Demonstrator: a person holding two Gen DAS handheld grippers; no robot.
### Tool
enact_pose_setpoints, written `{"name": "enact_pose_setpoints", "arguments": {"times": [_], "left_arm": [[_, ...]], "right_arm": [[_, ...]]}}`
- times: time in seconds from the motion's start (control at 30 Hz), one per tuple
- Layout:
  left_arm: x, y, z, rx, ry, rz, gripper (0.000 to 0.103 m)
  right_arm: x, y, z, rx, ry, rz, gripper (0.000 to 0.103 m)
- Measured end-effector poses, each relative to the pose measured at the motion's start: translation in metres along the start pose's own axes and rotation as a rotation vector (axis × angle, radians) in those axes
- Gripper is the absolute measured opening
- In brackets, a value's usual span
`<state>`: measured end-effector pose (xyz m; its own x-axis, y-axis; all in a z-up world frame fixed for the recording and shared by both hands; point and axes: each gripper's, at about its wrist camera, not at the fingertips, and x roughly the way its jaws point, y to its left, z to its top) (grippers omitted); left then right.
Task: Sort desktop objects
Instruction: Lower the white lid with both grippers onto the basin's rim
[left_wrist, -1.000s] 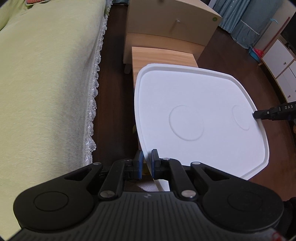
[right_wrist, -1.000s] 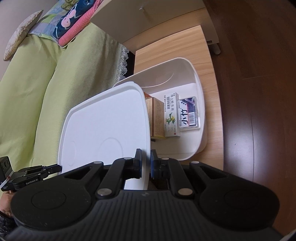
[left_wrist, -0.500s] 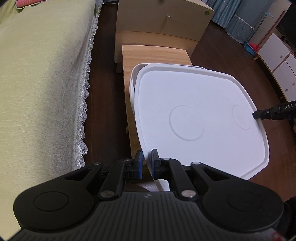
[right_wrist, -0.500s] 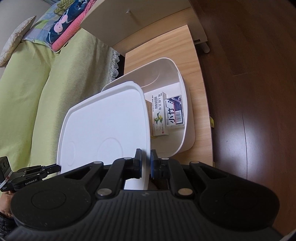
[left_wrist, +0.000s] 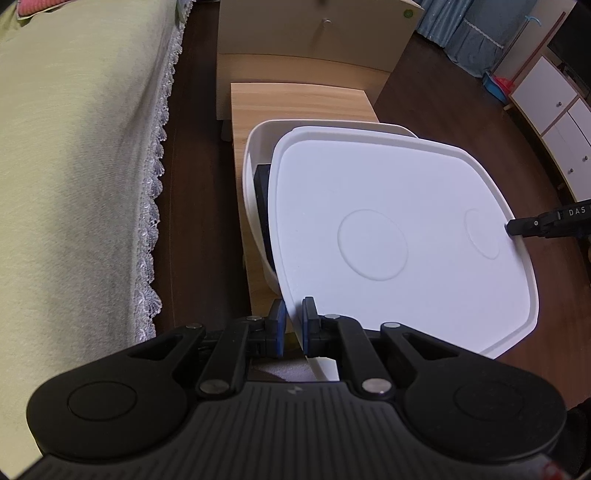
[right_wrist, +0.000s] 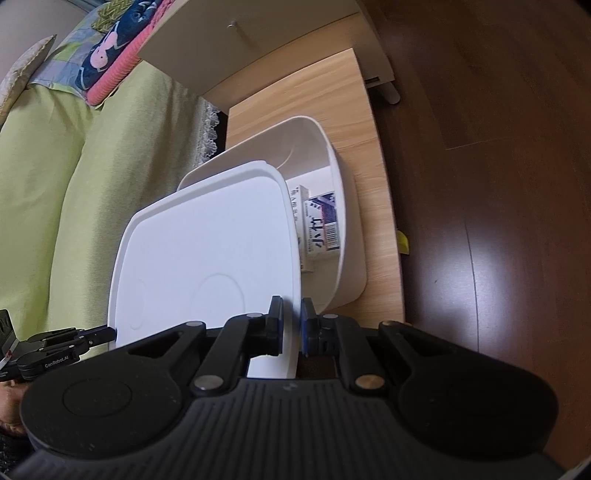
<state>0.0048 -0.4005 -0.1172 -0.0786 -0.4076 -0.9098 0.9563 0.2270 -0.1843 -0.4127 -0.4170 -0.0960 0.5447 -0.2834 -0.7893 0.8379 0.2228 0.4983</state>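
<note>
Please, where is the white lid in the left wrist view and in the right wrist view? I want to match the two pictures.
Left wrist view: the white lid fills the centre and right, above the white bin.
Right wrist view: the white lid lies centre-left, covering part of the white bin.
Shared landmark: the wooden table under the bin.

I count one white lid (left_wrist: 388, 229), one white bin (right_wrist: 347, 236), two cartons (right_wrist: 321, 225) inside it, and two hand-held grippers (left_wrist: 293, 321).
</note>
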Motion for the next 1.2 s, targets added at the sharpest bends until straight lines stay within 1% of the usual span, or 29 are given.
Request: {"name": "enact_pose_setpoints", "arguments": {"times": [0.27, 0.63, 0.93, 1.2], "left_arm": [[0.011, -0.008, 0.007, 0.015, 0.002, -0.025, 0.007], [0.029, -0.029, 0.009, 0.041, 0.044, -0.046, 0.007], [0.026, -0.035, -0.003, 0.017, 0.065, -0.042, 0.007], [0.015, -0.037, -0.02, -0.007, 0.081, -0.015, 0.007]], "right_arm": [[-0.005, -0.013, 0.003, 0.009, -0.008, -0.031, 0.01], [-0.013, -0.034, -0.001, 0.031, 0.0, -0.067, 0.01], [-0.017, -0.039, -0.003, 0.021, 0.026, -0.062, 0.01], [-0.012, -0.038, -0.012, 0.011, 0.059, -0.037, 0.01]]}}
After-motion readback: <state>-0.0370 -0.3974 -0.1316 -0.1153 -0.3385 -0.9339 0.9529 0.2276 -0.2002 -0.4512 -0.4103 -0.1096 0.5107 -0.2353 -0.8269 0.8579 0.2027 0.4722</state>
